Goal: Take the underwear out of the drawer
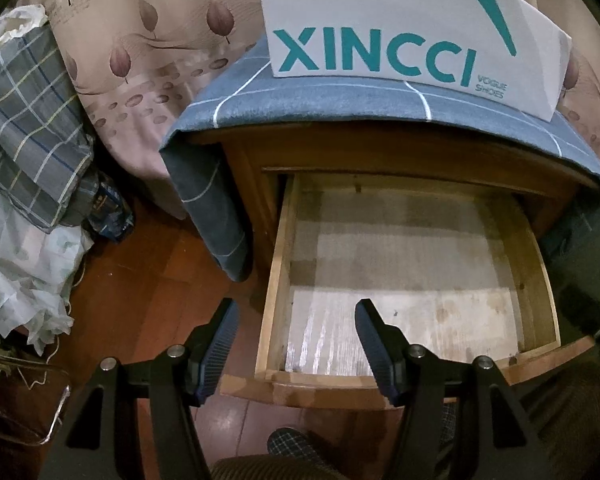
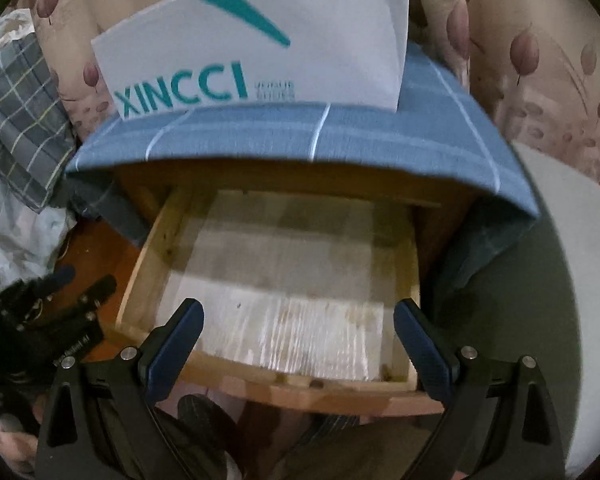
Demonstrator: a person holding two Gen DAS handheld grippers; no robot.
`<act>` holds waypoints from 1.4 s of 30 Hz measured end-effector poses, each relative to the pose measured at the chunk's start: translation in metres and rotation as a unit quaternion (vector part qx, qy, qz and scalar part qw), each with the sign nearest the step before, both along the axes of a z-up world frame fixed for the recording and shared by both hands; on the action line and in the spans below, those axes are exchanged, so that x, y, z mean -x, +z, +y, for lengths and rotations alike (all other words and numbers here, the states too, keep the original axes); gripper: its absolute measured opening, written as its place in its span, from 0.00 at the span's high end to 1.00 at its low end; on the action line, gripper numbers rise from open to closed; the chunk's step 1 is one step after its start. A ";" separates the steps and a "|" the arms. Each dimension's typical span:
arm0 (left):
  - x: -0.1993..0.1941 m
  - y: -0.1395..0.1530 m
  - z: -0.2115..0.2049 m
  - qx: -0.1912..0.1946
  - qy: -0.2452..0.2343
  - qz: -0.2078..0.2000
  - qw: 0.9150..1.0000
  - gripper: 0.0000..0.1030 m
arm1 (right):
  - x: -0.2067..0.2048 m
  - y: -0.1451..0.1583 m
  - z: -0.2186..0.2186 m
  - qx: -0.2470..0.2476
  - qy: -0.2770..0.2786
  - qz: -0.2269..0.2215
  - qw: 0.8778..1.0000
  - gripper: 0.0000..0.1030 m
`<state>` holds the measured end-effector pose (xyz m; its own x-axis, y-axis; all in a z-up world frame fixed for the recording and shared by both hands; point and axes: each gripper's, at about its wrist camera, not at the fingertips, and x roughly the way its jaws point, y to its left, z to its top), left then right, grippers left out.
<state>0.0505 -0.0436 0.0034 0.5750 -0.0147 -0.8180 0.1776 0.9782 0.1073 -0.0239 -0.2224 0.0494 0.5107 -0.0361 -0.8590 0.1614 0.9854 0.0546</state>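
The wooden drawer (image 1: 278, 280) of the nightstand is pulled out toward me, and its pale, stained floor liner (image 1: 412, 264) lies bare. No underwear shows in either view. My left gripper (image 1: 298, 308) hovers open over the drawer's front left corner with nothing between its fingers. It also shows as a dark shape, my left gripper (image 2: 60, 308), beside the drawer (image 2: 140, 272). My right gripper (image 2: 299, 306) stands wide open over the front rim with only the liner (image 2: 284, 264) behind it.
A white XINCCI shoe box (image 1: 400, 32) sits on the blue checked cloth (image 1: 340, 96) that covers the nightstand. Plaid bedding (image 1: 24, 120) is piled at the left. A pale round stool (image 2: 560, 280) stands at the right. A person's slippered foot (image 1: 292, 446) is below the drawer front.
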 end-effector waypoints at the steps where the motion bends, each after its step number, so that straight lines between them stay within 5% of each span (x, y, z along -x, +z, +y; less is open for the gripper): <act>1: 0.001 0.000 -0.002 -0.003 -0.001 -0.001 1.000 0.40 | 0.001 -0.004 0.002 0.002 0.002 0.003 1.000 0.08; 9: 0.007 0.002 -0.004 0.005 -0.012 0.002 1.000 0.40 | 0.011 -0.031 0.011 0.006 0.022 0.017 1.000 0.08; 42: 0.010 -0.001 -0.011 -0.009 -0.022 -0.001 1.000 0.40 | 0.012 -0.037 0.012 -0.004 0.023 0.018 1.000 0.08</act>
<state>0.0403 -0.0551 0.0027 0.5758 -0.0253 -0.8172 0.2206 0.9673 0.1255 -0.0360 -0.2107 0.0128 0.4806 -0.0068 -0.8769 0.1173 0.9915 0.0566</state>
